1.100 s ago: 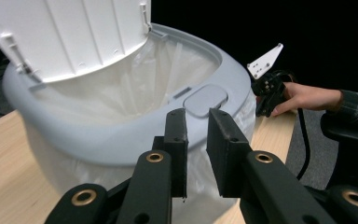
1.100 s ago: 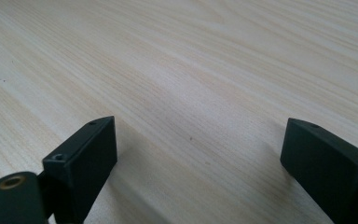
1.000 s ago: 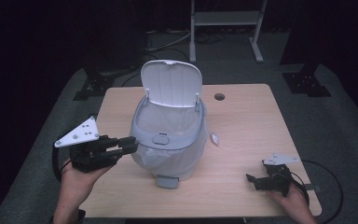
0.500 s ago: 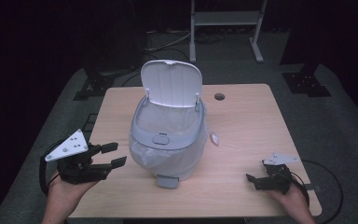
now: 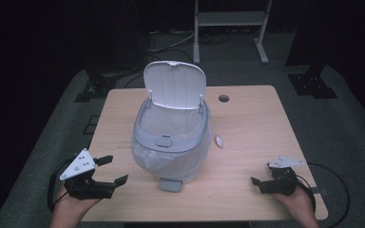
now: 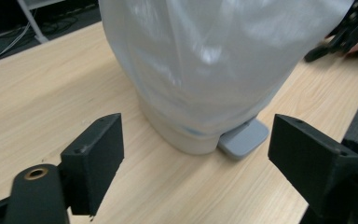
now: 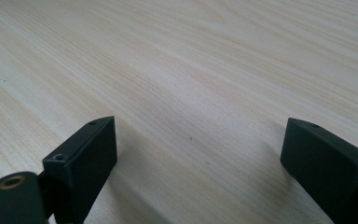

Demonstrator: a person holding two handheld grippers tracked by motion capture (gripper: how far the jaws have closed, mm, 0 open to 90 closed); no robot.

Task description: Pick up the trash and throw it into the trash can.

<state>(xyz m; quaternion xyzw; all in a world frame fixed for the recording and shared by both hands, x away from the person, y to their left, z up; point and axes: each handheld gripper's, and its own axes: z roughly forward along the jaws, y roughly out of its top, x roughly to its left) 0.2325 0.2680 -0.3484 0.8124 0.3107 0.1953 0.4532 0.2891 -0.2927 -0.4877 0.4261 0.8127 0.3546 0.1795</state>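
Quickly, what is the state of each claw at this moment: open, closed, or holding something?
Left claw: open, its jaws have just been opening, nothing between them.
Right claw: open, holding nothing, above the light wooden table.

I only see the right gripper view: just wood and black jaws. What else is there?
Observer: A grey pedal bin stands in the middle of the table, lined with a plastic bag.
Operator: Is its lid shut?
Observer: No, the lid stands up open.
Operator: Where's the other hand-held gripper?
Observer: The left hand-held gripper is by the table's front left edge, facing the bin; its jaws have just been opening, nothing between them.
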